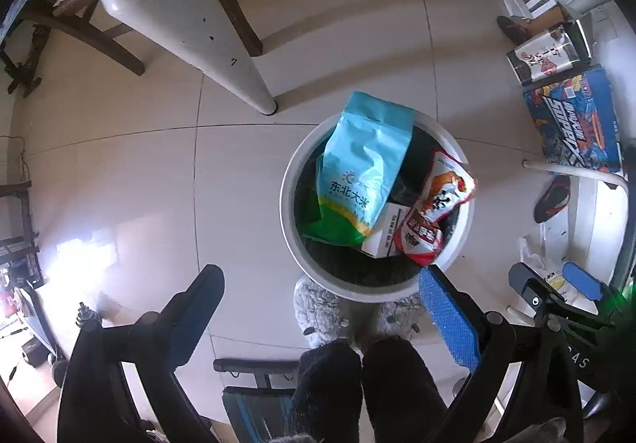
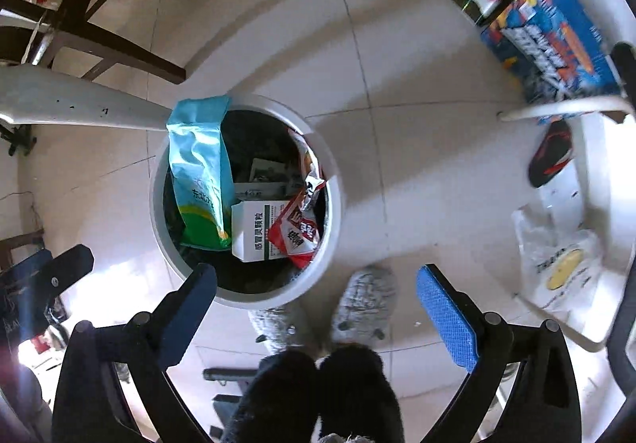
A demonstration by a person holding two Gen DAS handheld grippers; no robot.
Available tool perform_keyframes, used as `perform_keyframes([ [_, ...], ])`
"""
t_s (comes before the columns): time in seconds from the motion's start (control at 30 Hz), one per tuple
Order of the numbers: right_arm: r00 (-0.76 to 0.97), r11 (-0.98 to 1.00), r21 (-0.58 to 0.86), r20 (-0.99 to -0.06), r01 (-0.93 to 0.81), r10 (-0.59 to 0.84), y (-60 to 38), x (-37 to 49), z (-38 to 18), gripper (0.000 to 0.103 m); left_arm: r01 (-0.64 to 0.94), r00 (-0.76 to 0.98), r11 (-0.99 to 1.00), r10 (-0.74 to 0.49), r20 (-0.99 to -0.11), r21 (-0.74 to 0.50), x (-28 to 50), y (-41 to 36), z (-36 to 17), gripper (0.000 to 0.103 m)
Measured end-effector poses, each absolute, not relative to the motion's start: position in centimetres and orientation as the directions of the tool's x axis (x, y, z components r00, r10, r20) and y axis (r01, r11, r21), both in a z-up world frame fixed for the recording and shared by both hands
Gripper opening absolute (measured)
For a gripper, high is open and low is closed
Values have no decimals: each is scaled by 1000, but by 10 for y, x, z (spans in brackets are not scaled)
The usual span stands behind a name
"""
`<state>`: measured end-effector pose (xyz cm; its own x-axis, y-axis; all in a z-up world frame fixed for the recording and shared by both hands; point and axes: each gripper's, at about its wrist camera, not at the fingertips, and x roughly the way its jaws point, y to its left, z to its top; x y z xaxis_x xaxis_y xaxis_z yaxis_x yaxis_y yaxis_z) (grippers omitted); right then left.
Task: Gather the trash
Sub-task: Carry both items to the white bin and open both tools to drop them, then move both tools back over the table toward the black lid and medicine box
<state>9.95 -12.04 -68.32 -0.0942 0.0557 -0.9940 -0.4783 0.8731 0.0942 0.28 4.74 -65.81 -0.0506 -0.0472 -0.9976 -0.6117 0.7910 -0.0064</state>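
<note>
both hand-held grippers (image 1: 318, 296) (image 2: 316, 288) wide open, empty (above the bin (image 2: 334, 204))

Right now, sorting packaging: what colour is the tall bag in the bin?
Light blue with a green bottom, clearest in the left wrist view.

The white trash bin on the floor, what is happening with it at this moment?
A person stands over the white trash bin with a gripper in each hand, both pointing down. The bin holds a light blue rice bag that leans out over the rim, a white medicine box and a red snack wrapper. The left gripper and the right gripper are both open and hold nothing. The person's grey slippers are just beside the bin.
</note>
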Motion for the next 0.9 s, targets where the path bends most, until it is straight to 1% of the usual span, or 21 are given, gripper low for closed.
perform_keyframes([
  [0.27, -58, 875, 67, -997, -479, 45, -127, 95, -632, 102, -629, -31, 777, -38, -999, -10, -8, 41, -611, 100],
  [0.47, -40, 868, 65, -998, -491, 52, -133, 87, -576, 102, -636, -16, 772, -47, -999, -26, -21, 35, -562, 100],
  [0.9, -3, 861, 96, -994, -499, 110, -145, 56, -397, 102, -596, 26, 801, -45, -999, -52, -50, 17, -420, 100],
])
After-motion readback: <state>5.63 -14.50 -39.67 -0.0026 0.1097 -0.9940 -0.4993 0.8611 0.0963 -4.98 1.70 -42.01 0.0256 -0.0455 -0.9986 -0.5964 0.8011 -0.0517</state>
